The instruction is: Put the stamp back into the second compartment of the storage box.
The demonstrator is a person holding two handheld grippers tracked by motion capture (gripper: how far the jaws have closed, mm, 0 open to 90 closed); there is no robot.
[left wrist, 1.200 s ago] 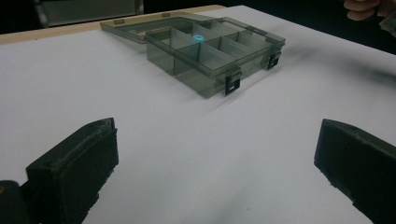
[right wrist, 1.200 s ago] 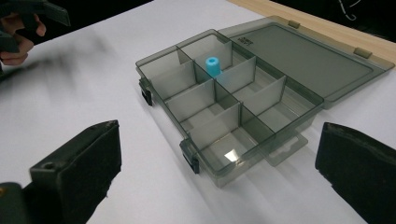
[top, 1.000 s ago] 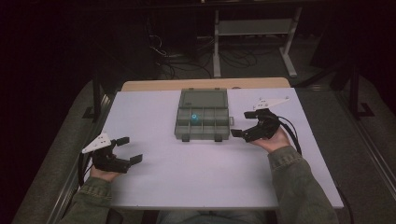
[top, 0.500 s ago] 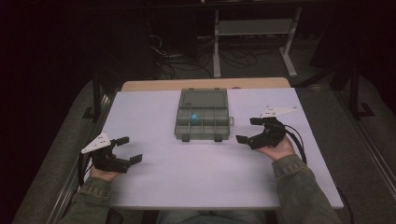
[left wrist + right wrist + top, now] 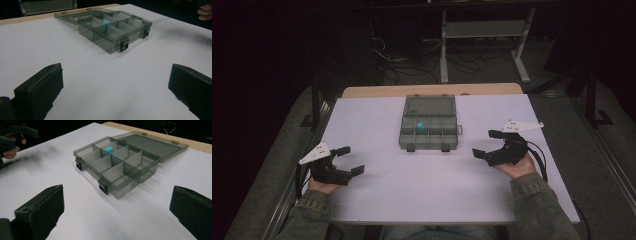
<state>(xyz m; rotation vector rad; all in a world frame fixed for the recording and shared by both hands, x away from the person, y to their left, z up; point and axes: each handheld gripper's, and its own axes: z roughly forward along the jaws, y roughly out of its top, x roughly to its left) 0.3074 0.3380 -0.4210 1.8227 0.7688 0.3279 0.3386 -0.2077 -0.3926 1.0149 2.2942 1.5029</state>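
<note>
A smoky grey compartment box stands open in the middle of the white table, its lid laid flat behind it. A small blue piece sits in one of its back compartments, also seen as the blue piece and the blue piece. My left gripper rests near the table's left edge, open and empty, well short of the box. My right gripper is open and empty to the right of the box, about a hand's width from it.
A wooden strip edges the table's far side. Beyond it are a metal stand and cables on a dark floor. Two black latches hang at the box's front.
My right gripper has drawn back from the box's right side, toward the person and a little outward. The left gripper has stayed put.
</note>
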